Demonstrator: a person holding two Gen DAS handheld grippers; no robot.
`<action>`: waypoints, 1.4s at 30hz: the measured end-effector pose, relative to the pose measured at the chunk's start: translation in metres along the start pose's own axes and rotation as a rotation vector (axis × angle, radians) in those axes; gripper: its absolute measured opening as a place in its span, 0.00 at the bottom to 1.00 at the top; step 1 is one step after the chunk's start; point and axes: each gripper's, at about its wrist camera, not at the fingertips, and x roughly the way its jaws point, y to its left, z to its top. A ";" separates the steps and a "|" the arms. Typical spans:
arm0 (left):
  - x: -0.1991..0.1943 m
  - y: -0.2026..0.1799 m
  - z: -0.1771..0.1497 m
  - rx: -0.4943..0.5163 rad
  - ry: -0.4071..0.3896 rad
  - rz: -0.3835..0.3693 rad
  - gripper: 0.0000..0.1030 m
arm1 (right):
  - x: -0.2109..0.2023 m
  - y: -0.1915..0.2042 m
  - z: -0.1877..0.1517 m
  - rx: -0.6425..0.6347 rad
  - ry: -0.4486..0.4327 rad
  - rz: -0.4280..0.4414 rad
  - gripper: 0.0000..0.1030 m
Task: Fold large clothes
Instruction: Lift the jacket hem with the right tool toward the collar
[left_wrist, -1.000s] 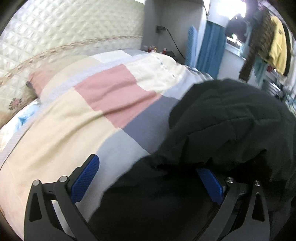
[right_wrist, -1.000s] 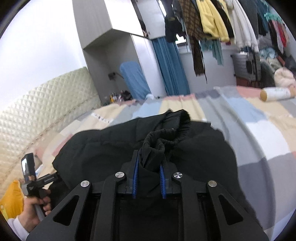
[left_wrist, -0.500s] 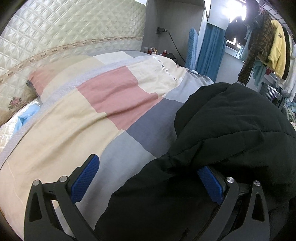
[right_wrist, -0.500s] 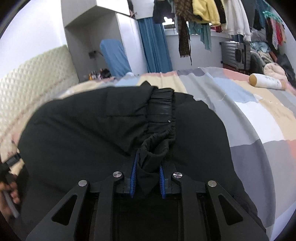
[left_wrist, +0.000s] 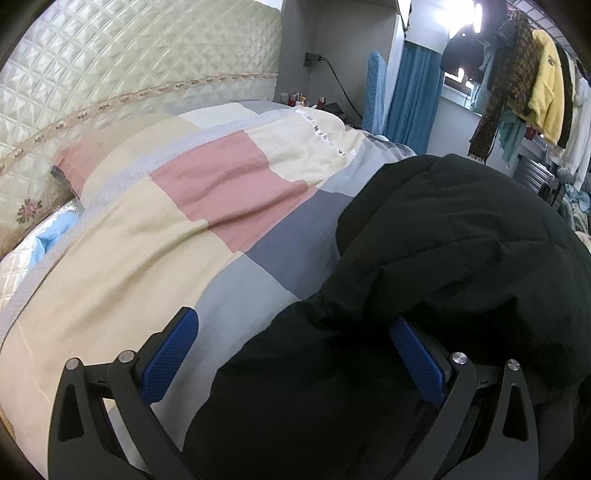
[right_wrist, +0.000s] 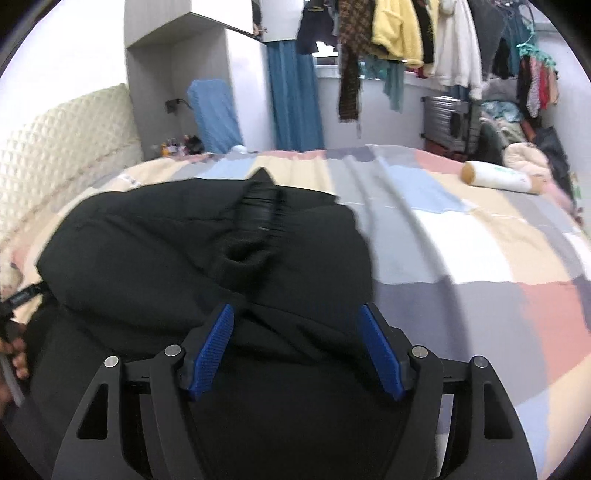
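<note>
A large black padded jacket lies bunched on the patchwork bed cover. My left gripper is open at the jacket's left edge, its right finger under a fold of black cloth. In the right wrist view the jacket lies folded over, with its elastic cuff on top. My right gripper is open over the jacket, its blue pads apart and holding nothing. The hand with the left gripper shows at the left edge.
A quilted headboard and a pillow lie at the far left. A cylindrical bolster lies on the bed at the right. Clothes hang on a rail over the window, with a suitcase below them.
My right gripper has opened and let go of the jacket's cuff, which now lies on top of the folded jacket. My left gripper has stayed open in nearly the same place.
</note>
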 end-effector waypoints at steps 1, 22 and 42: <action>0.000 -0.001 -0.001 0.004 0.002 -0.004 0.99 | 0.002 -0.003 -0.001 -0.009 0.010 -0.015 0.71; -0.001 -0.019 -0.010 0.040 0.022 -0.016 0.99 | 0.027 -0.013 -0.006 -0.036 -0.066 -0.075 0.13; -0.048 -0.030 -0.011 0.044 0.017 -0.117 0.99 | 0.012 -0.024 -0.016 0.080 0.005 -0.055 0.13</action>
